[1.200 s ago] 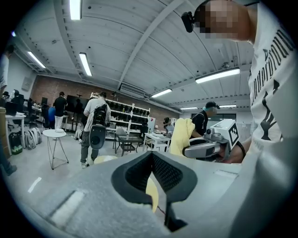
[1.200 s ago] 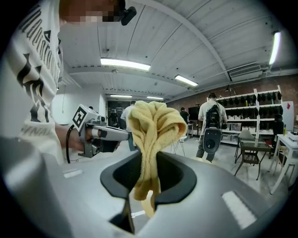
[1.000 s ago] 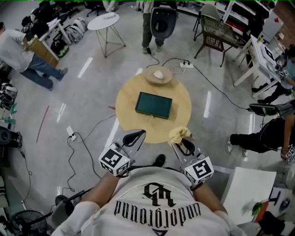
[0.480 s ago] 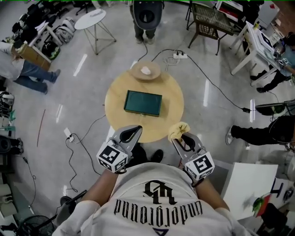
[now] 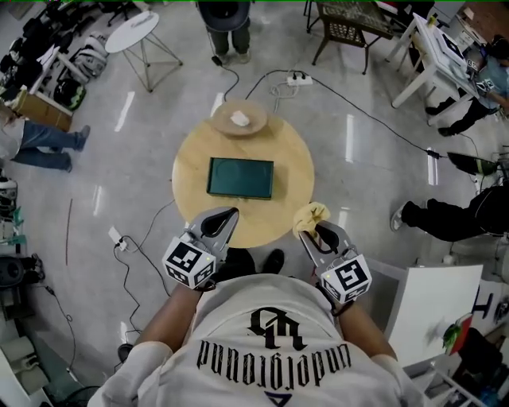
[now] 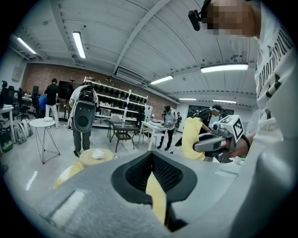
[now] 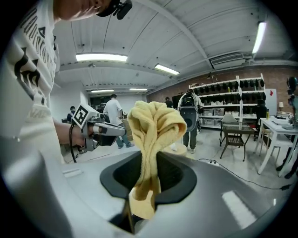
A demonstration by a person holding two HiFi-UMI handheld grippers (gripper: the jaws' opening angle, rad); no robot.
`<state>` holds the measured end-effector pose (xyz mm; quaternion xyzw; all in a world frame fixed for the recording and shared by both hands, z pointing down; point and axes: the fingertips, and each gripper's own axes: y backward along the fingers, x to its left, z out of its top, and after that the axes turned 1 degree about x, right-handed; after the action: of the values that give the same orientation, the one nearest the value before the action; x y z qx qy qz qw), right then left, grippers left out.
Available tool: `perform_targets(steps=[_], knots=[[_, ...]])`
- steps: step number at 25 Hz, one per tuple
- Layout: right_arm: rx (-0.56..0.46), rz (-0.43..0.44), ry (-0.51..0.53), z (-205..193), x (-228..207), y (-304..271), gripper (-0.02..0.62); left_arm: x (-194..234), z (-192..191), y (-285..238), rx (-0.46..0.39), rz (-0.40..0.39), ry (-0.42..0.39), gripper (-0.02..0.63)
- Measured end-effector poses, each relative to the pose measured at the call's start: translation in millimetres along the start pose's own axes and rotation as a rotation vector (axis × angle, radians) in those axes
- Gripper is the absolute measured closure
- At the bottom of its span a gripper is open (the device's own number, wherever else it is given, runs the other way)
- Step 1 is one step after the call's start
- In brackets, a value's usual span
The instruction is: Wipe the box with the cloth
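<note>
A dark green flat box (image 5: pixel 240 177) lies in the middle of a round wooden table (image 5: pixel 188 195). My right gripper (image 5: pixel 314 225) is shut on a yellow cloth (image 5: pixel 309 216), which bunches up above its tips at the table's near right edge; the cloth (image 7: pixel 152 135) stands up between the jaws in the right gripper view. My left gripper (image 5: pixel 225 219) is shut with nothing in it, over the table's near left edge. Both grippers are short of the box.
A small round wooden stool (image 5: pixel 238 118) with a white lump on it stands just beyond the table. Cables and a power strip (image 5: pixel 299 79) lie on the floor. A person (image 5: pixel 223 20) stands behind; chairs, white tables and other people ring the room.
Both grippers and the view have moved forward toward the table. The cloth stays held in the right gripper and the left stays shut.
</note>
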<state>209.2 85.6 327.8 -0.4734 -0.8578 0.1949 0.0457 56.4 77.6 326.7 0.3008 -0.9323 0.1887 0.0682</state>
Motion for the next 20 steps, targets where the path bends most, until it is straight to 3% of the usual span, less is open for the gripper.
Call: perform_targets(steps=[13, 20], knots=[[0.097, -0.110, -0.110, -13, -31, -88, 0.509, 115, -26, -30, 0.136, -0.060, 0.032, 0.600], [0.158, -0.171, -0.156, -37, -40, -141, 0.509, 180, -67, -44, 0.213, -0.092, 0.070, 0.591]])
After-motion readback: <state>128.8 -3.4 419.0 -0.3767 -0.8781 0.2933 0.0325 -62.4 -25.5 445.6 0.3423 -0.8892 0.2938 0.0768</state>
